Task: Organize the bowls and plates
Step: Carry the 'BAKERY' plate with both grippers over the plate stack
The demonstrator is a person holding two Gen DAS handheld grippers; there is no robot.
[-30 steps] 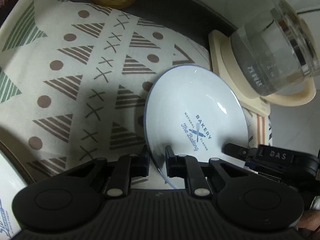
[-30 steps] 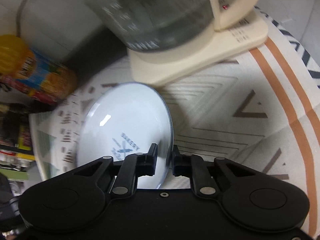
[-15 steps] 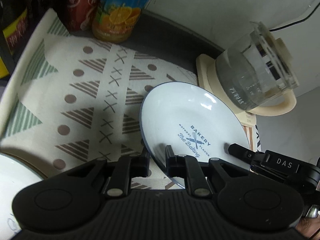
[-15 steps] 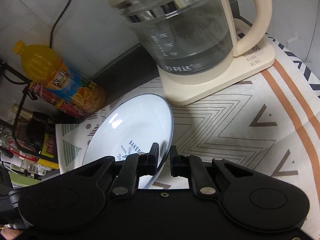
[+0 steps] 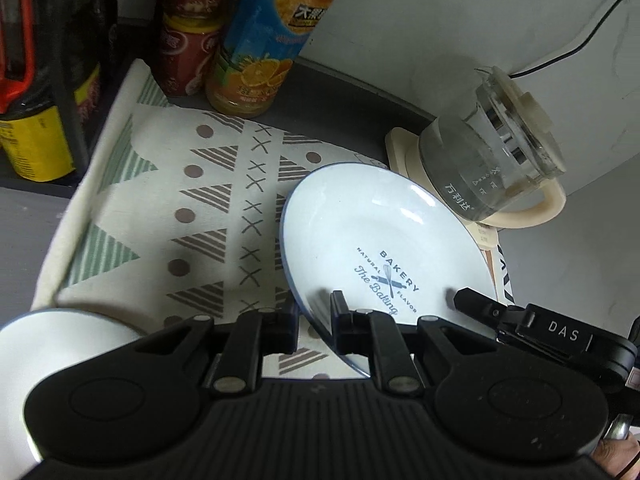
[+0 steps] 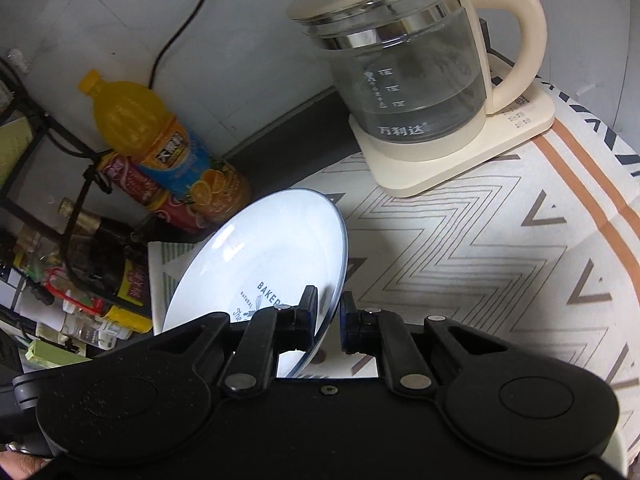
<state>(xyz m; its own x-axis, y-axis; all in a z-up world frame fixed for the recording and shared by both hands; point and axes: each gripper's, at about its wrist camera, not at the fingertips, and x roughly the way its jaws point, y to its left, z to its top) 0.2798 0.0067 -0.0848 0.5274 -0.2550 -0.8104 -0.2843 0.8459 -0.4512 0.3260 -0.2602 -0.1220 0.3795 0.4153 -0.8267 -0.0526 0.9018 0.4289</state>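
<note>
A white plate (image 5: 380, 240) with a blue rim and a "BAKERY" print hangs tilted above the patterned cloth. My left gripper (image 5: 314, 312) is shut on its near left rim. My right gripper (image 6: 329, 312) is shut on the opposite rim of the same plate (image 6: 276, 248); its black fingers (image 5: 476, 304) show at the plate's right edge in the left wrist view. A second white dish (image 5: 52, 340) with a blue rim sits at the lower left, partly hidden behind my left gripper's body.
A glass kettle (image 6: 404, 80) on a cream base stands behind the plate. An orange juice bottle (image 6: 160, 148) and a red can (image 5: 188, 56) stand at the back by the wall. A wire rack (image 6: 44, 216) with bottles is at the left. The cloth (image 5: 180, 208) covers the counter.
Both grippers have risen and pulled back with the plate held between them. More of the bottles, kettle and wall has come into view, and the second dish shows larger at the lower left.
</note>
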